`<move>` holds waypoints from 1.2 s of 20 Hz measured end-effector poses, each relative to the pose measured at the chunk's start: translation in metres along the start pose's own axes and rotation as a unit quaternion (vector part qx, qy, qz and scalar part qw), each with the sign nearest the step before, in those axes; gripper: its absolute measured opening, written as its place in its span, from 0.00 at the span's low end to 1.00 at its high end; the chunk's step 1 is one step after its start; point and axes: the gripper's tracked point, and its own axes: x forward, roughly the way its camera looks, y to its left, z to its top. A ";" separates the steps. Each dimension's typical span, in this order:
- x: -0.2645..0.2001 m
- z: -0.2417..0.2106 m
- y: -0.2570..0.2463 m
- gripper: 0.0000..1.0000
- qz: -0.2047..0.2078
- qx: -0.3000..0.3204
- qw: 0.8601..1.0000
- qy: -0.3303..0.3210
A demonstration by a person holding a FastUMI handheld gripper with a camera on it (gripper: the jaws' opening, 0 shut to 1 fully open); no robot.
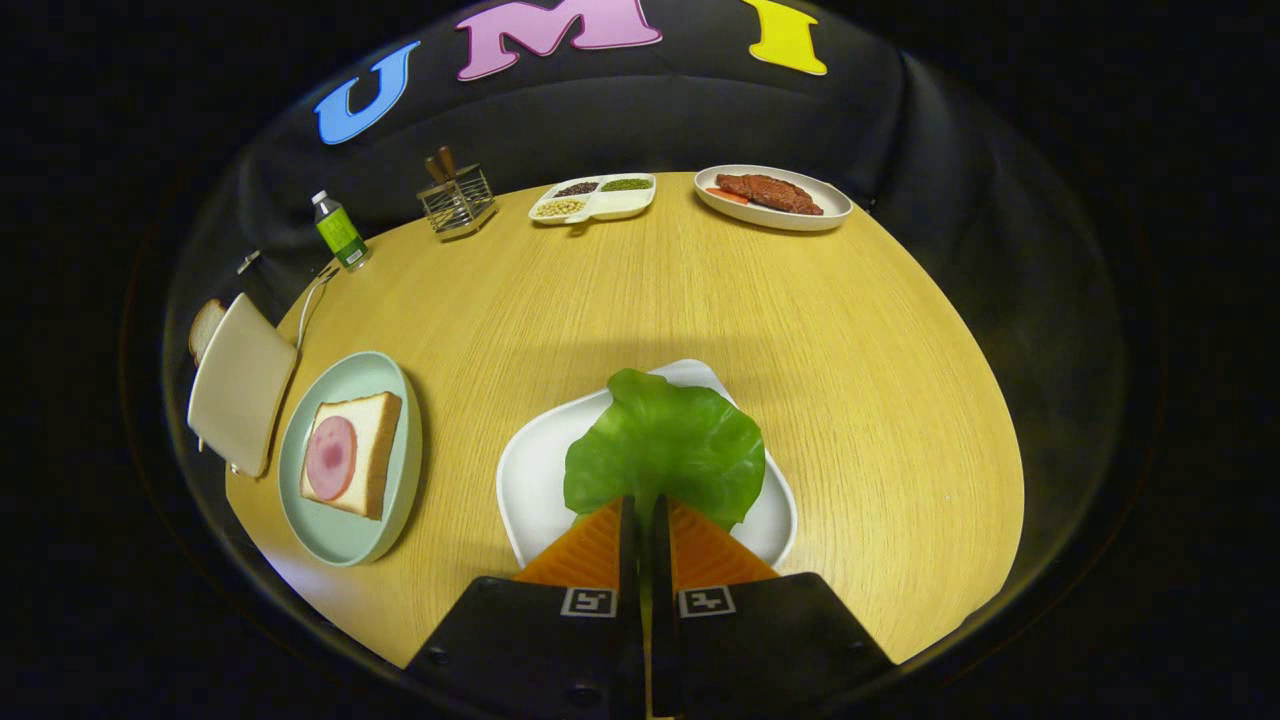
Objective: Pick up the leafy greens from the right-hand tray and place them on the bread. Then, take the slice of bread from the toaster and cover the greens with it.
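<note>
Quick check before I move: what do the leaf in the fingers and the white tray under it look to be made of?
The gripper is shut on the leaf: likely moulded plastic or rubber, given its uniform green and glossy, smooth surface. The white tray: matte, rounded rim, probably plastic or melamine; ceramic can't be ruled out.

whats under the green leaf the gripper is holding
The leafy greens, pinched by the hand-held gripper, hang over a white tray. The tray surface beneath the leaf is covered.
</note>
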 end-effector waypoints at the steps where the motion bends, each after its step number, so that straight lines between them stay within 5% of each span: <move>1: -0.004 0.002 0.000 0.08 0.003 -0.006 1.000 -0.004; 17: -0.084 0.068 0.039 0.08 0.038 -0.017 0.997 -0.070; 24: -0.108 0.084 0.115 0.08 0.077 -0.055 0.992 -0.083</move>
